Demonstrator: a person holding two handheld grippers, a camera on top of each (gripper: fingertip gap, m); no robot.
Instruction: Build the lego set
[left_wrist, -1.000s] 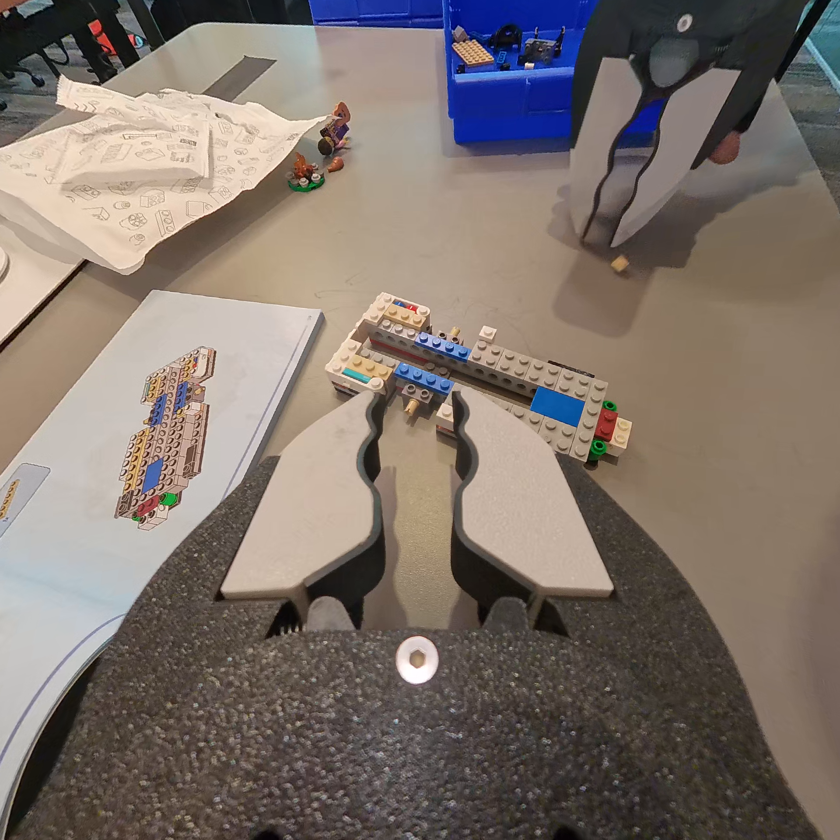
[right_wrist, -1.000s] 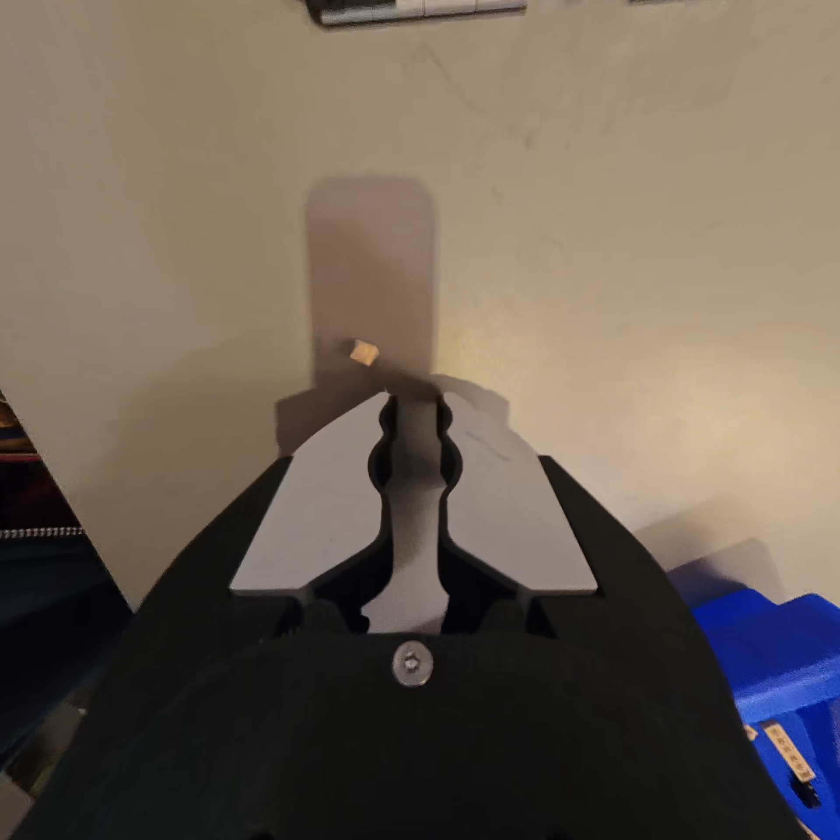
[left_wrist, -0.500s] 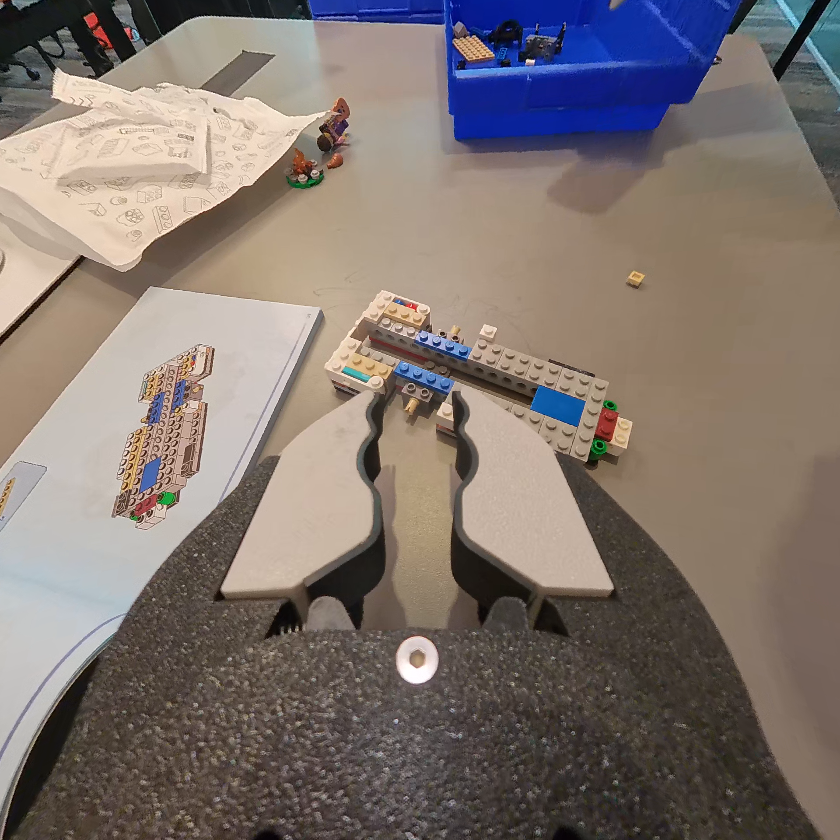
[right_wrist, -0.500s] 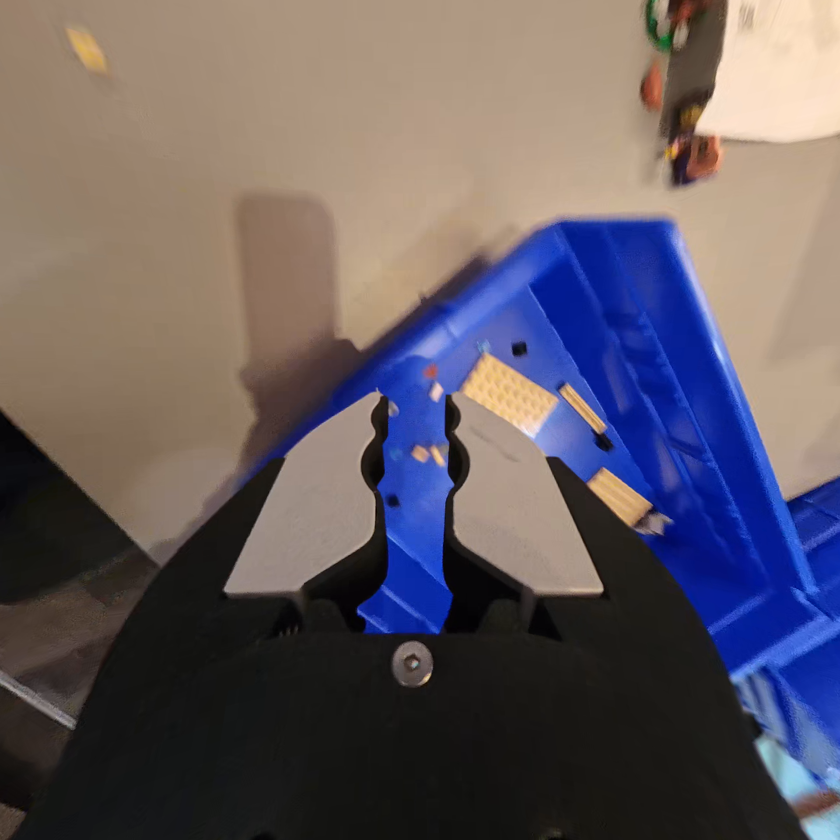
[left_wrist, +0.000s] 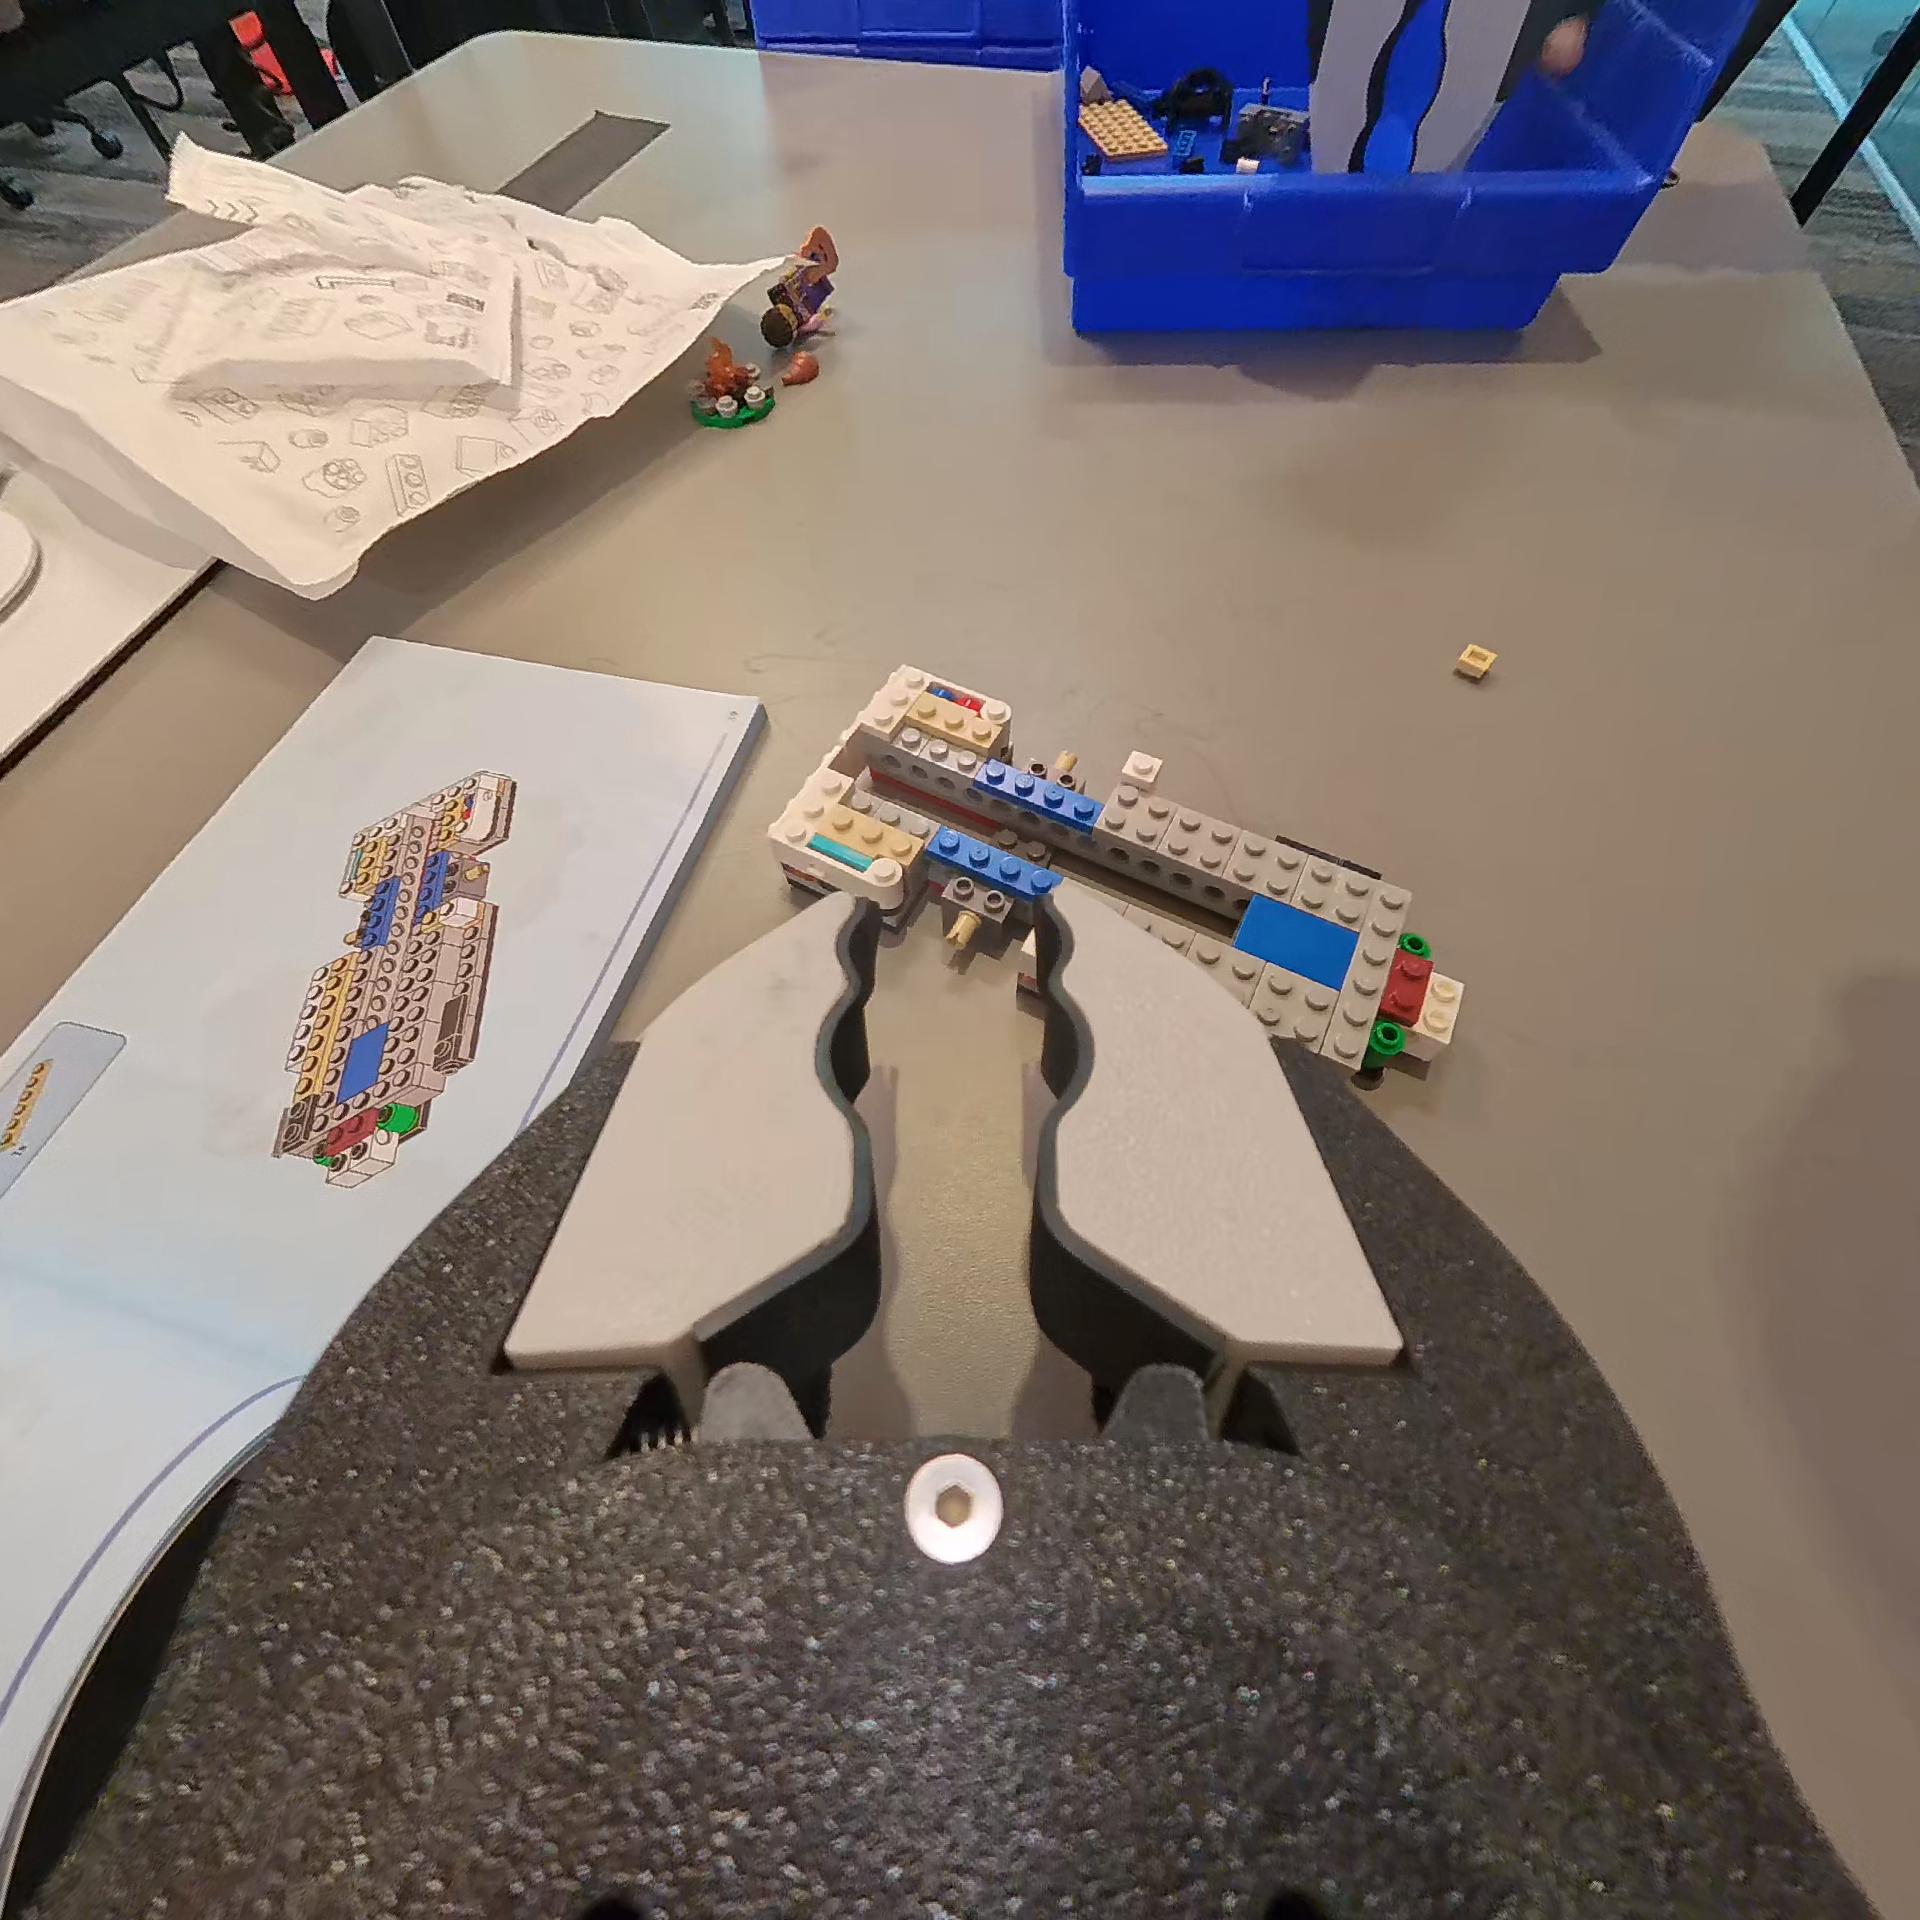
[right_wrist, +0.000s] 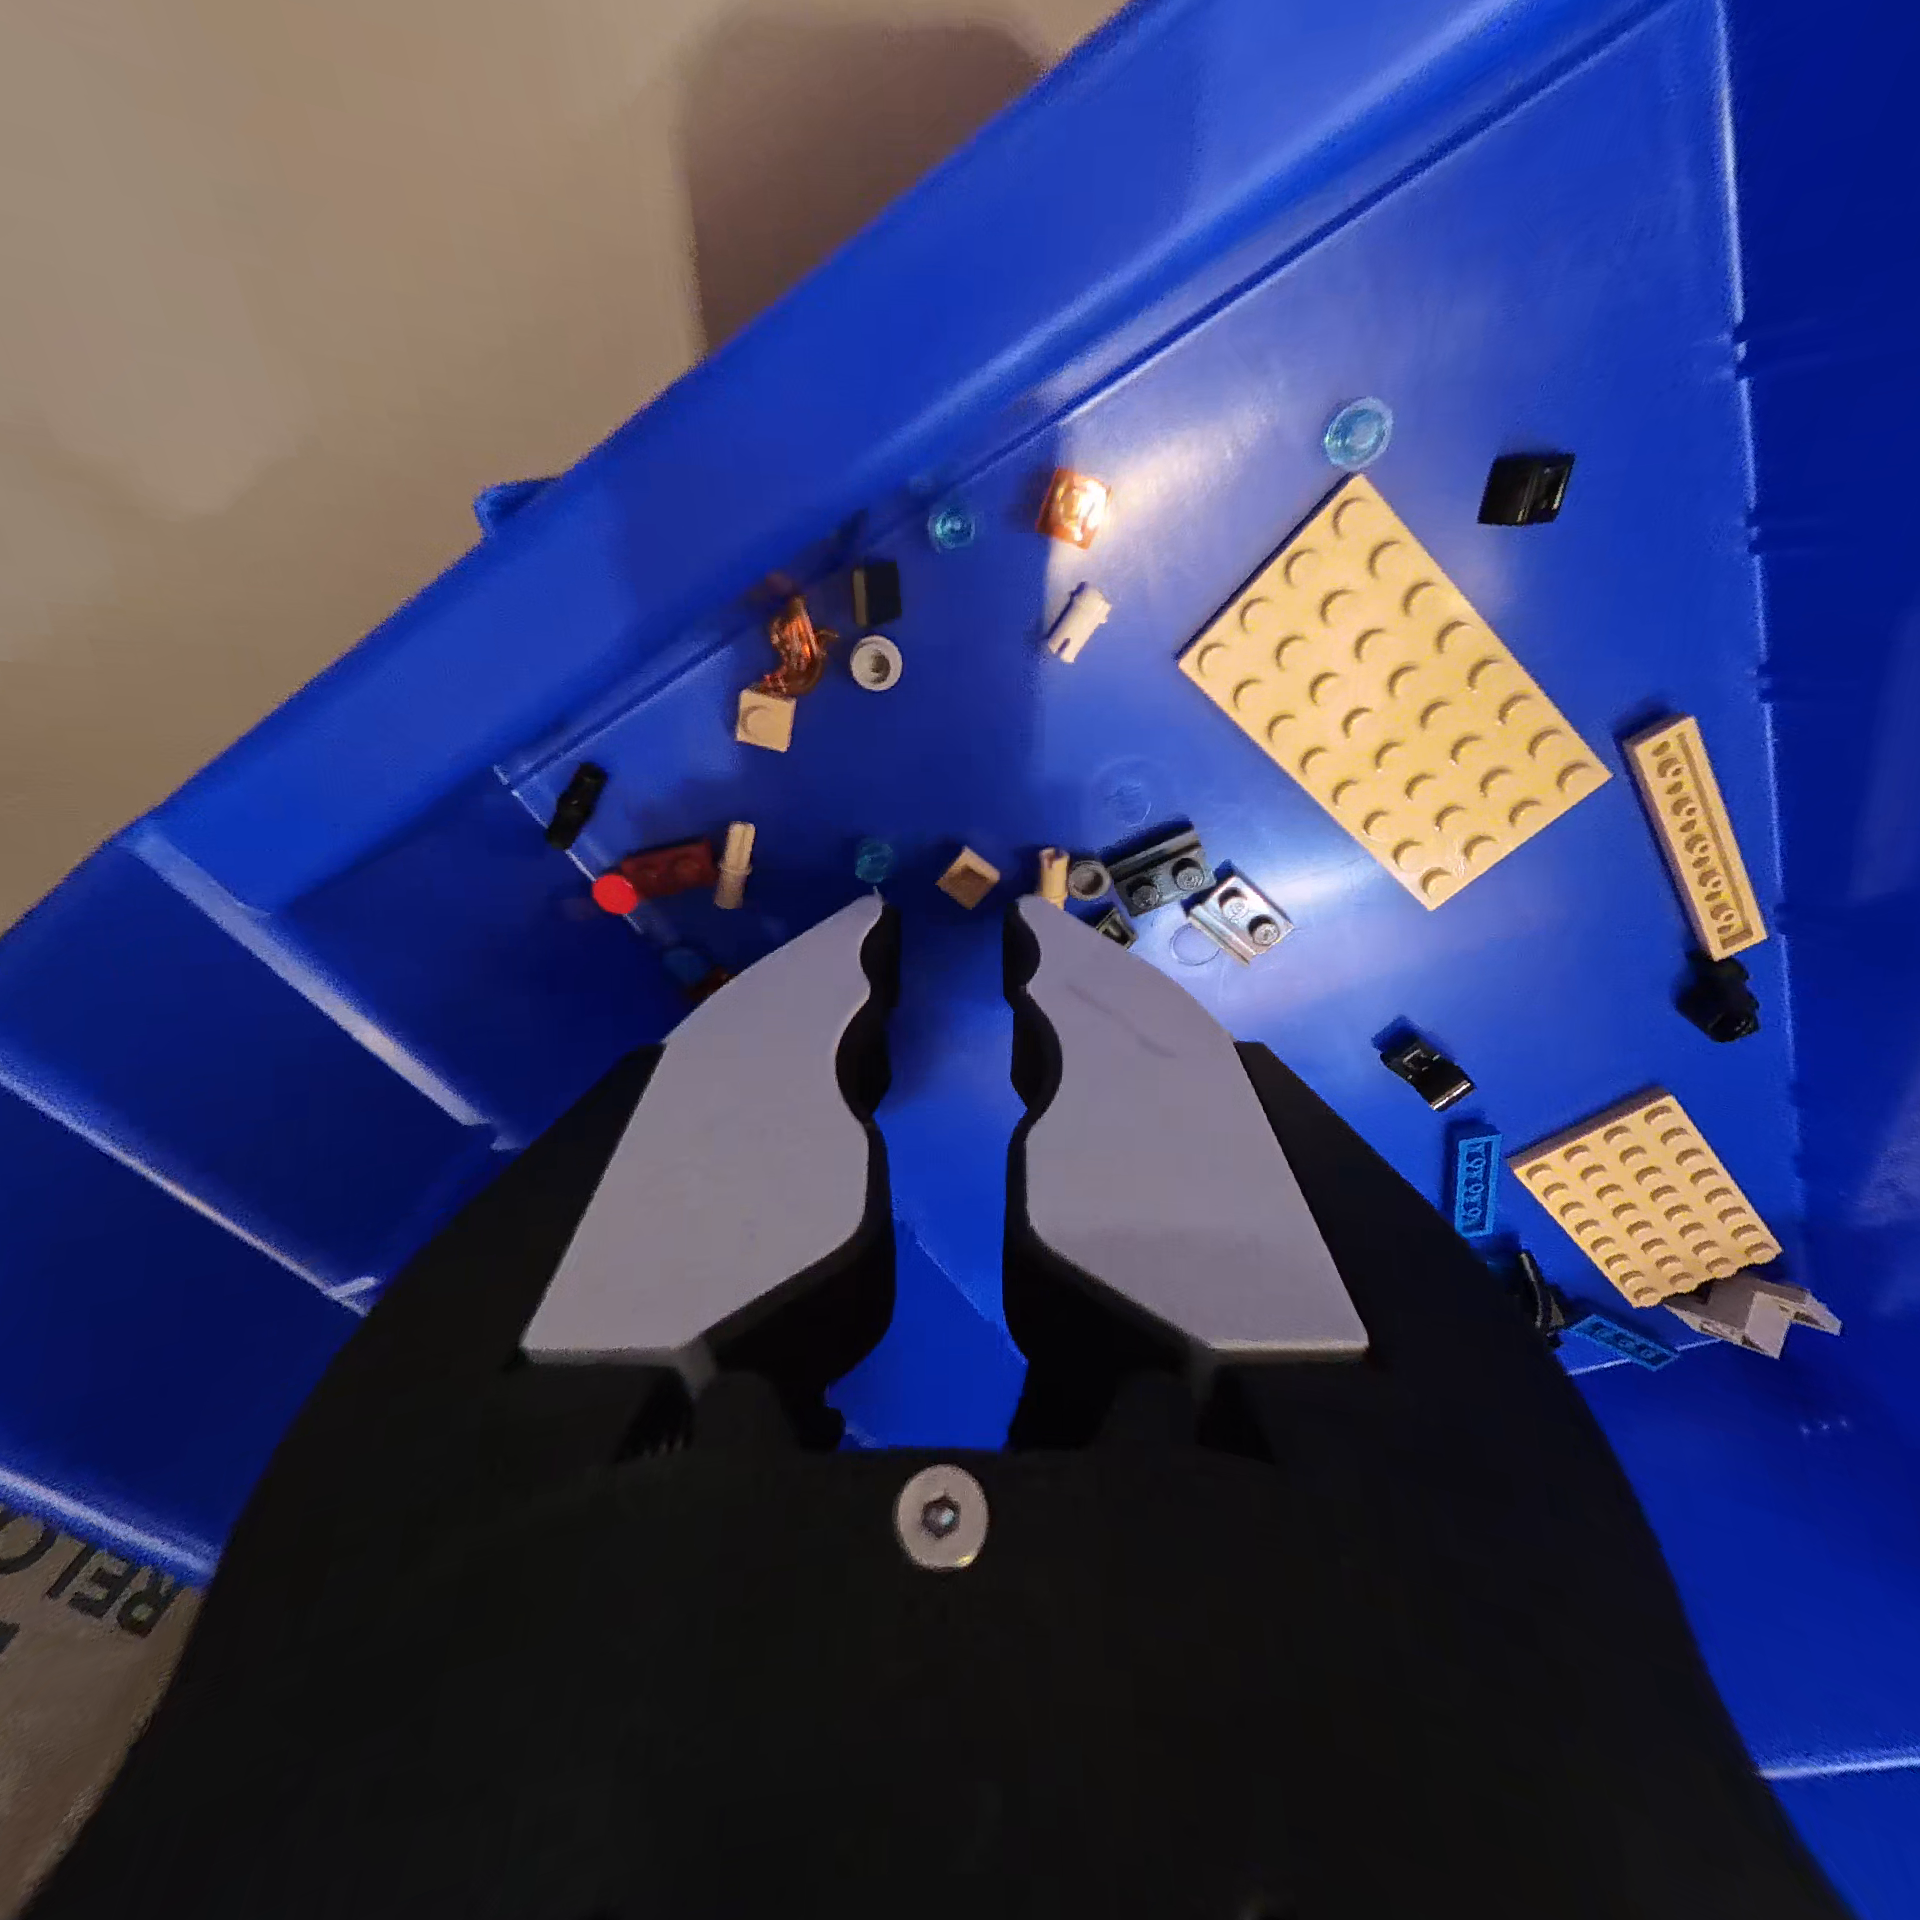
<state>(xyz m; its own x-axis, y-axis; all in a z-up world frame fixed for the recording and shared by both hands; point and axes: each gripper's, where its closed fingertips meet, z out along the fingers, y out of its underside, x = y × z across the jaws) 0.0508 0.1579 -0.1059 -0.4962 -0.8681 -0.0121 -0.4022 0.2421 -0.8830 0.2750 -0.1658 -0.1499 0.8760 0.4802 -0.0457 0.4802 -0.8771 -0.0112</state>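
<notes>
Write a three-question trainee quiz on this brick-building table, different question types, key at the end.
1. True or false: the right hand-held gripper is over the blue bin.
2. The open instruction booklet lies on which side of the brick model in the left wrist view: A left, B right, C behind?
3. Fill in: the left hand-held gripper has its fingers apart and grips ____.

Key
1. True; its open fingers point at loose pieces, a small tan brick just ahead.
2. A
3. Nothing; its fingertips sit at the model's near edge.
</notes>
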